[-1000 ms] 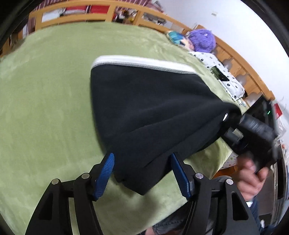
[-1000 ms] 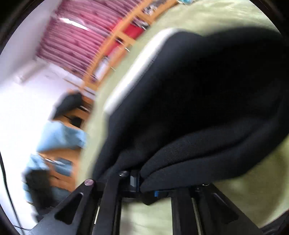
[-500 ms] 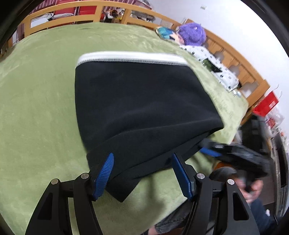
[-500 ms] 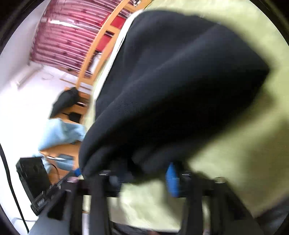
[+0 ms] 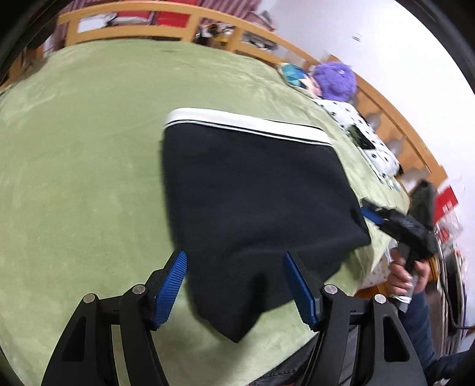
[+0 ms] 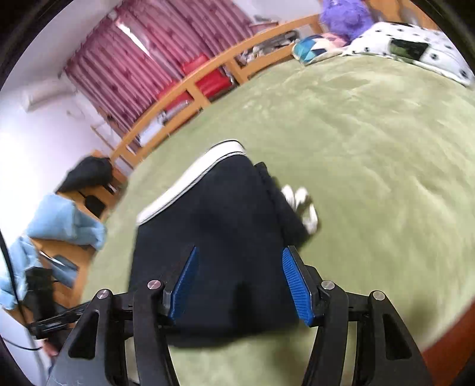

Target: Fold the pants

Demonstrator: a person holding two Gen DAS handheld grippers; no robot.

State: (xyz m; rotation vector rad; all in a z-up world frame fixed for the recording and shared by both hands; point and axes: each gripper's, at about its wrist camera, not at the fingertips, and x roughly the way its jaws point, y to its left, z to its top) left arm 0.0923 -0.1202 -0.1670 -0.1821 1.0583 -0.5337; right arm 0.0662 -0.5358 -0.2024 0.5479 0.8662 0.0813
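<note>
Black pants [image 5: 252,190] with a white waistband [image 5: 246,124] lie folded flat on the green blanket [image 5: 83,166]. My left gripper [image 5: 237,282] hovers open over their near corner, its blue pads apart from the cloth. In the left wrist view my right gripper [image 5: 383,219] sits at the pants' right edge, held by a hand [image 5: 406,273]. In the right wrist view the right gripper [image 6: 237,279] is over the pants [image 6: 225,237], jaws opening, with cloth lying under the gap and no pad pressing it. A white drawstring [image 6: 299,205] pokes out beside the fold.
A wooden bed rail [image 5: 178,12] rings the blanket. A purple plush [image 5: 335,80] and a dotted pillow [image 5: 365,139] with a phone on it lie at the far right. A blue cloth [image 6: 62,219] sits on furniture beyond the bed edge.
The right gripper let go of the pants' folded end and drew back to the edge. The raised fold dropped flat. The left gripper stayed open.
</note>
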